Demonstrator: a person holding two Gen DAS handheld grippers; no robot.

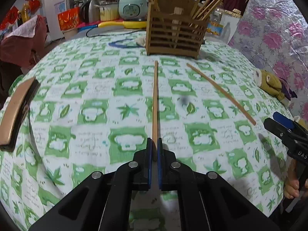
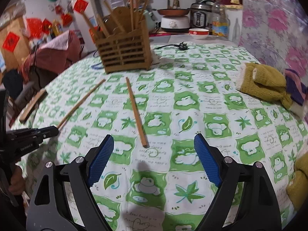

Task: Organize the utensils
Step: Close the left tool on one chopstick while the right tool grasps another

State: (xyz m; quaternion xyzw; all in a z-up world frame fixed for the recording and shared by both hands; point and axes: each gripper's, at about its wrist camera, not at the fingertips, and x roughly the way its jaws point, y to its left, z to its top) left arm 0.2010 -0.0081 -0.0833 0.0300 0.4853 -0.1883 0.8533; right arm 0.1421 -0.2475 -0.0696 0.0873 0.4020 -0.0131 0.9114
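Note:
My left gripper point(image 1: 154, 144) is shut on a wooden chopstick point(image 1: 155, 100) that points straight ahead toward the wooden utensil holder point(image 1: 173, 36). The same chopstick point(image 2: 80, 103) and left gripper point(image 2: 55, 130) show at the left of the right wrist view. A second chopstick point(image 1: 221, 93) lies loose on the cloth to the right. In the right wrist view it point(image 2: 136, 113) lies just ahead of my right gripper point(image 2: 154, 146), which is open and empty above the cloth. The holder point(image 2: 123, 53) stands beyond with several chopsticks in it.
The table wears a green and white patterned cloth point(image 1: 86, 115). A flat brown board point(image 1: 17, 111) lies at its left edge. A yellow plush toy point(image 2: 265, 84) lies at the right. A black plug and cord point(image 2: 181, 47) and kitchen appliances point(image 1: 132, 6) stand behind the holder.

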